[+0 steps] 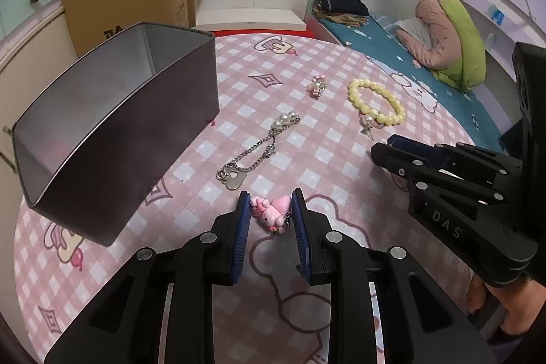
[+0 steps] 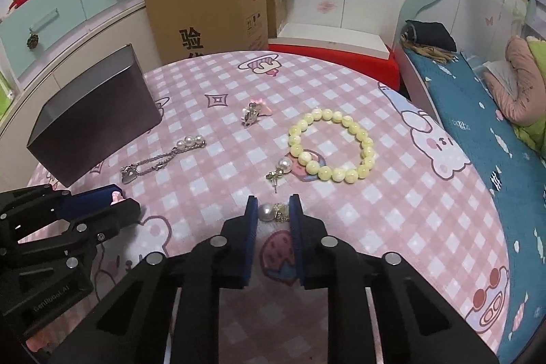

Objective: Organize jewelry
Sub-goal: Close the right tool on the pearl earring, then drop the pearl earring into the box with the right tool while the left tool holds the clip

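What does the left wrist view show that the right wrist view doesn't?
Only the left wrist view shows the tin box's open inside and the pink charm whole, between the left gripper's pads. Only the right wrist view shows the pearl earring gripped by the right gripper. Both show the yellow bead bracelet, silver chain bracelet and the second pearl earring.

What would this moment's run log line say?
left claw: shut on pink bunny charm | right claw: shut on pearl stud earring | dark metal box: no jewelry seen inside
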